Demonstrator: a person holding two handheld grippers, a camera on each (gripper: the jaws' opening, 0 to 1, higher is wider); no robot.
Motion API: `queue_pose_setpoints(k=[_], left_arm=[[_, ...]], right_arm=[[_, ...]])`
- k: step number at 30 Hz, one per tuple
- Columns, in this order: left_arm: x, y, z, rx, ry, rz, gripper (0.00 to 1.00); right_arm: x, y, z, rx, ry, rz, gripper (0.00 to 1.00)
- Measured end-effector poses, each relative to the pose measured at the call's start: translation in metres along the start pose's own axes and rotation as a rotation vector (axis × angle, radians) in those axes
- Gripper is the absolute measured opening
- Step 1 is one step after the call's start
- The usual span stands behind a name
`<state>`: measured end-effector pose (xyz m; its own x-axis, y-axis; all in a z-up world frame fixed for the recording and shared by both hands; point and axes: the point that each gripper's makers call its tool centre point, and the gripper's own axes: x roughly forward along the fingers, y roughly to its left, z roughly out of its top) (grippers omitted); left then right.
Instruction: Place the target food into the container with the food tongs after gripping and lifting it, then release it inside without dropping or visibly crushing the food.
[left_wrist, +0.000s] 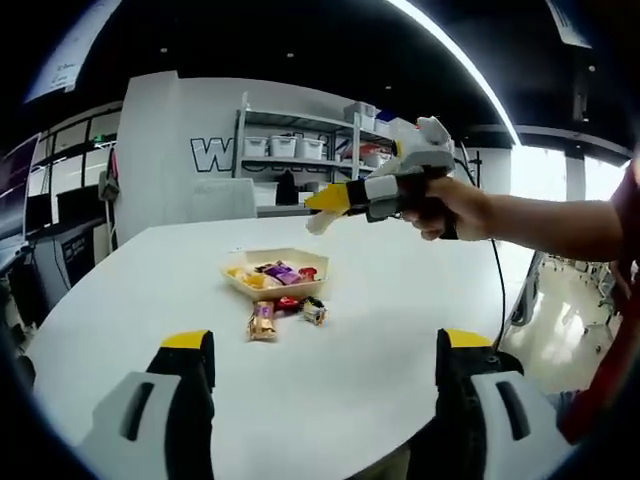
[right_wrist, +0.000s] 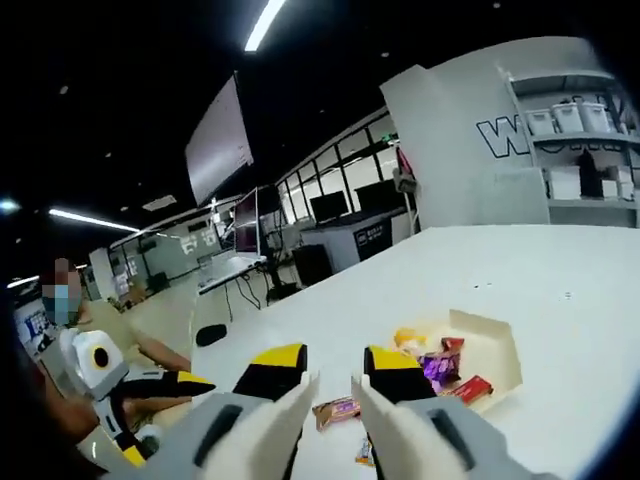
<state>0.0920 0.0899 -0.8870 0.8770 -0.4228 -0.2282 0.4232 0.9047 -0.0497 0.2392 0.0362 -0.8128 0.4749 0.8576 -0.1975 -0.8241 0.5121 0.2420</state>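
- Left hand-held gripper (left_wrist: 318, 372) hovers open over the white round counter's (left_wrist: 400, 300) near edge.
- Mid-counter, wrapped snacks (left_wrist: 286, 312) lie beside the beige hexagonal tray (left_wrist: 300, 262) holding more.
- Right hand-held gripper (right_wrist: 335, 385) hovers above the tray, jaws parted, empty.

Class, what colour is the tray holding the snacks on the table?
Pale cream; the tray shows best in the left gripper view.

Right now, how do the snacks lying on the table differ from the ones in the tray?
The loose snacks lie on the bare white table, in front of the tray; the tray snacks sit inside its cream walls. The loose ones are few and spread apart, while the tray ones are more and piled touching. Both are small, colourful wrapped packets. The right tongs hover above the tray, holding nothing.
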Motion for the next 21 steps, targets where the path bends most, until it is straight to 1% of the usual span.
queue_pose_setpoints(k=[2, 4, 6, 8, 10, 11, 18, 21], left_arm=[[0.002, -0.002, 0.000, -0.001, -0.001, -0.006, 0.89], [0.005, -0.005, 0.000, -0.001, -0.002, -0.016, 0.89], [0.006, -0.007, 0.001, 0.000, -0.006, -0.021, 0.89], [0.007, -0.008, 0.000, -0.001, -0.003, -0.027, 0.89], [0.007, -0.009, -0.001, 0.001, 0.003, -0.031, 0.89], [0.007, -0.009, -0.001, 0.002, 0.004, -0.031, 0.89], [0.005, -0.006, 0.001, 0.005, -0.001, -0.023, 0.90], [0.005, -0.004, 0.001, -0.003, -0.005, -0.011, 0.96]], right_arm=[[-0.002, -0.007, 0.006, -0.009, 0.000, -0.015, 0.17], [-0.004, -0.013, 0.007, -0.030, 0.009, -0.030, 0.18], [-0.004, -0.014, 0.001, -0.018, 0.019, -0.027, 0.18], [-0.003, -0.015, -0.012, -0.024, 0.066, -0.028, 0.19], [-0.002, -0.016, -0.017, -0.041, 0.071, -0.033, 0.19], [-0.002, -0.016, -0.021, -0.049, 0.085, -0.035, 0.19], [-0.001, -0.017, -0.022, -0.036, 0.090, -0.033, 0.20], [0.002, -0.014, -0.044, -0.028, 0.125, -0.028, 0.20]])
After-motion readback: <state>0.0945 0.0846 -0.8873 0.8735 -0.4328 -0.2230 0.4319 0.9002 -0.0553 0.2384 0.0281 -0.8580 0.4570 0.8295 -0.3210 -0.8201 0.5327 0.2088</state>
